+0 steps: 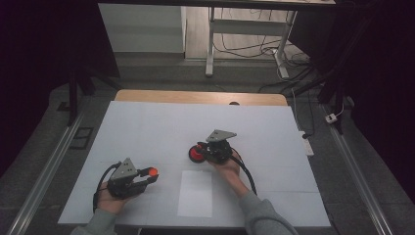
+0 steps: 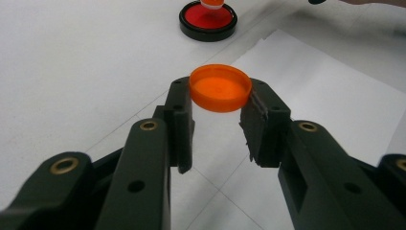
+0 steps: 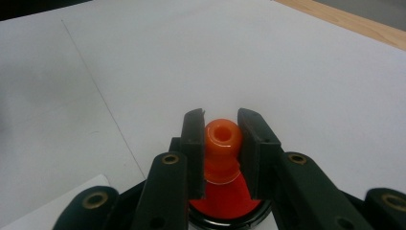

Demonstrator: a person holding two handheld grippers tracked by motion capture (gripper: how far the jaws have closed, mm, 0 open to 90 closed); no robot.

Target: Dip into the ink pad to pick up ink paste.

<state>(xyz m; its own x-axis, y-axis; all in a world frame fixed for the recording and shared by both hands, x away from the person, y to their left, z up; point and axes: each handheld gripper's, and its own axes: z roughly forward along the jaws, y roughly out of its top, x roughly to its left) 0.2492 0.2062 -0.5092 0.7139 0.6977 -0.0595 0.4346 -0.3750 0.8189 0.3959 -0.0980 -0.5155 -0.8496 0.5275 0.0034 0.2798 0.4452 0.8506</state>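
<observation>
My left gripper [image 1: 150, 174] is near the table's front left, shut on a shallow round orange cap [image 2: 220, 87] that its tips hold above the white surface. At the middle of the table, my right gripper [image 1: 201, 150] is shut on the rounded top of an orange stamp-like piece [image 3: 222, 139]. That piece stands on a round red pad in a black case [image 1: 196, 153]. In the left gripper view the pad [image 2: 208, 19] lies farther off, with the orange piece's lower end [image 2: 211, 4] on it.
A white sheet of paper [image 1: 195, 193] lies between my two hands near the front edge. A white cover spreads over the wooden table [image 1: 200, 97]. Off the right side lie a power strip [image 1: 307, 146] and cables; desk legs stand beyond the far edge.
</observation>
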